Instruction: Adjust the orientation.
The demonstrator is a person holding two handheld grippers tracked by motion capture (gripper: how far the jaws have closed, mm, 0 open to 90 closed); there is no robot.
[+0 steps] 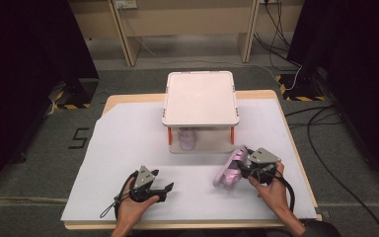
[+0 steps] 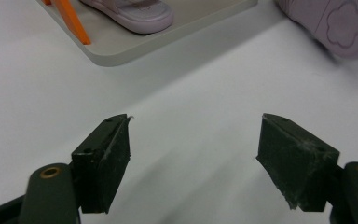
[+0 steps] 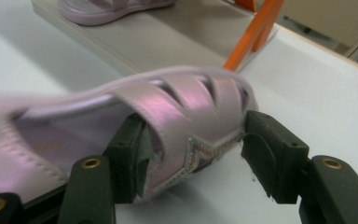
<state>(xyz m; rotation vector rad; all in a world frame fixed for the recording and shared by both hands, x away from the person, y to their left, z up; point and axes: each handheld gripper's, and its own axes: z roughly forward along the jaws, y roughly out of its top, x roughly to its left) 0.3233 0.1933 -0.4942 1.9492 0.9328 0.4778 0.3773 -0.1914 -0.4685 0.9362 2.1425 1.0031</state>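
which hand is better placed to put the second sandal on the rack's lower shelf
Right, most likely. The right gripper already has its jaws around the loose sandal, just in front of the rack where the other sandal sits. The left gripper is open and empty.

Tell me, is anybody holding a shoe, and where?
The right gripper holds the pink sandal by its strapped upper. The left gripper holds nothing.

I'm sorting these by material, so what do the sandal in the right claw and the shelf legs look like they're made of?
Sandal: likely soft synthetic leather or plastic, pearly lilac sheen, stitched edges. Shelf legs: probably smooth, matte orange plastic.
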